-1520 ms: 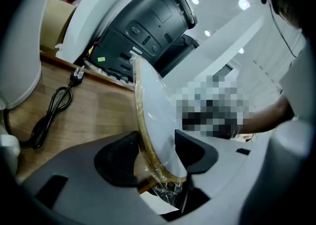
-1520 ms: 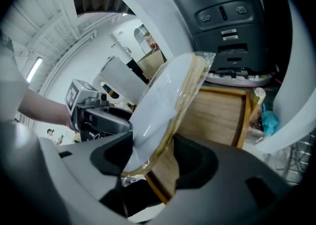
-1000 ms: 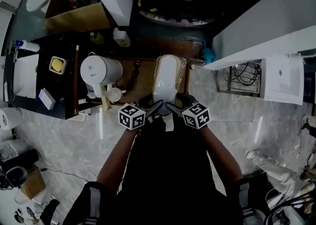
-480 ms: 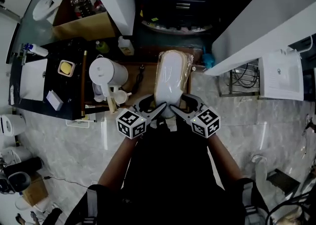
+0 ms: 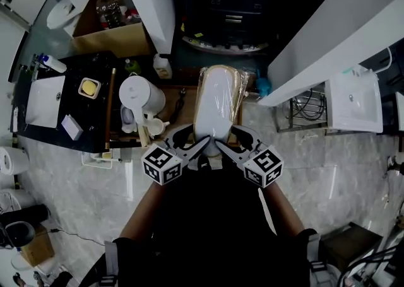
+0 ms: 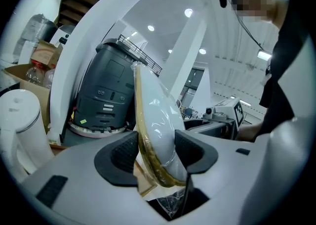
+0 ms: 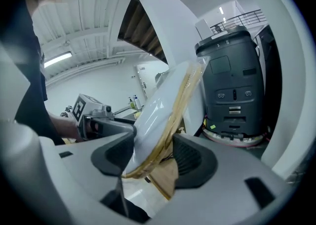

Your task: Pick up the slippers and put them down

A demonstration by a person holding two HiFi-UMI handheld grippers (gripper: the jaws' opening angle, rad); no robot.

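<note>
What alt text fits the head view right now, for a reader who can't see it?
Seen from above, the left gripper and right gripper both clamp the near end of a plastic-wrapped pair of white slippers, held out in front of the person. A white kettle stands to the left.

The slippers (image 5: 218, 99) point away from the person, their near end held by the left tool (image 5: 194, 138) and right tool (image 5: 230, 137); a jug (image 5: 140, 95) stands left, a machine (image 5: 230, 8) behind

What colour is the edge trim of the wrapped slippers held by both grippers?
Trim of the slippers is straw-tan, beside white; the left gripper view shows it best.
</note>
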